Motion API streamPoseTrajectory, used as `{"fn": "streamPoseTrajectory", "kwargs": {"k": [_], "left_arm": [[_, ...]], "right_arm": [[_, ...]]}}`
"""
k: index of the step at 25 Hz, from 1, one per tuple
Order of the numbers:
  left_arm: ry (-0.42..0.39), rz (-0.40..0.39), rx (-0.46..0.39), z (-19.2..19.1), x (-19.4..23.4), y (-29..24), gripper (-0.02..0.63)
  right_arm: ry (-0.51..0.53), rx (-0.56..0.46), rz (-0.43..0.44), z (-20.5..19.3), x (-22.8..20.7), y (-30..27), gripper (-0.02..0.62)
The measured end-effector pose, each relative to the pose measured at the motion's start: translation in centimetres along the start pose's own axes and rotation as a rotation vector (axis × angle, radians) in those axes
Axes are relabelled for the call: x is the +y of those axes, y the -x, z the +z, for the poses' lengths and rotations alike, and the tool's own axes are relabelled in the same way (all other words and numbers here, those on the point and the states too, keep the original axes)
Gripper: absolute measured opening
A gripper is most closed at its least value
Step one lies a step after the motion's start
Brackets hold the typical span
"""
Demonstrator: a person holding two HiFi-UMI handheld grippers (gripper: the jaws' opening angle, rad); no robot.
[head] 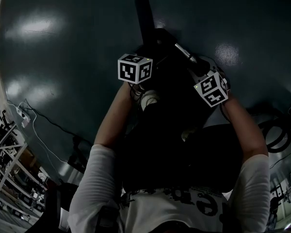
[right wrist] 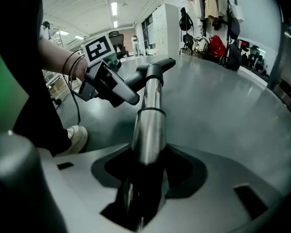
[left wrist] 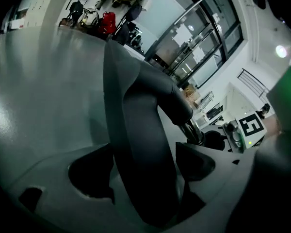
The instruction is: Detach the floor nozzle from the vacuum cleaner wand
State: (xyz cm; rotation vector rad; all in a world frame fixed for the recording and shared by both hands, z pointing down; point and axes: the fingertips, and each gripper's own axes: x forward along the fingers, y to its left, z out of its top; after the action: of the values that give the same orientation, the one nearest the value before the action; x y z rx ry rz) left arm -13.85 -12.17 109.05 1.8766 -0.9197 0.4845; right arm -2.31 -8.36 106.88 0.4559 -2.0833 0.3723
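1. progress: floor nozzle [right wrist: 158,66] is sitting at the far end of wand [right wrist: 148,115], apparently still joined; detaching is not yet done.
2. left gripper [left wrist: 143,178] is clamping the nozzle's dark neck; right gripper [right wrist: 140,178] is clamping the metal wand.
3. remaining: the two parts are waiting to be pulled apart.
4. surroundings: shoe [right wrist: 75,136] is standing near; cable [head: 39,120] is lying well apart; nothing is blocking.

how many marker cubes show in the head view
2. One marker cube is on the left gripper, which clamps the floor nozzle neck; the other is on the right gripper, clamped on the metal wand. None looks hidden.
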Motion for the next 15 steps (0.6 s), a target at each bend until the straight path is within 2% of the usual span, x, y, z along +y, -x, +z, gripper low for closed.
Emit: {"fn": "streamPoseTrajectory", "kwargs": {"k": [2,3,4,5,9,11,13,15], "left_arm": [[0.015,-0.04,-0.024,1.2,-1.4,0.6,0.388],[0.027,-0.047,-0.034,2.0,-2.0,1.0,0.349],[0.036,-0.05,-0.044,2.7,-2.6,1.5,0.259],[0.041,-0.056,-0.055,3.6,-3.2,1.9,0.235],[0.039,-0.107,-0.08,6.3,-6.4,3.3,0.192],[0.074,-0.142,-0.088,7.5,-8.2,4.2,0.172],[0.108,-0.174,-0.099,9.2,-10.3,5.4,0.156],[0.098,-0.181,-0.106,10.9,-12.9,7.5,0.152]], "right_arm": [[0.013,-0.019,0.004,1.0,0.2,1.1,0.189],[0.015,-0.026,0.002,1.4,0.2,1.7,0.19],[0.013,-0.033,-0.001,1.8,0.1,2.4,0.189],[0.009,-0.043,-0.005,2.2,-0.1,3.1,0.19],[-0.012,-0.087,-0.012,3.4,-1.0,6.0,0.19],[-0.038,-0.1,-0.019,3.9,-1.5,7.4,0.189],[-0.046,-0.104,-0.049,4.7,-2.2,9.1,0.189],[-0.037,-0.105,-0.085,6.0,-2.4,11.7,0.189]]}}
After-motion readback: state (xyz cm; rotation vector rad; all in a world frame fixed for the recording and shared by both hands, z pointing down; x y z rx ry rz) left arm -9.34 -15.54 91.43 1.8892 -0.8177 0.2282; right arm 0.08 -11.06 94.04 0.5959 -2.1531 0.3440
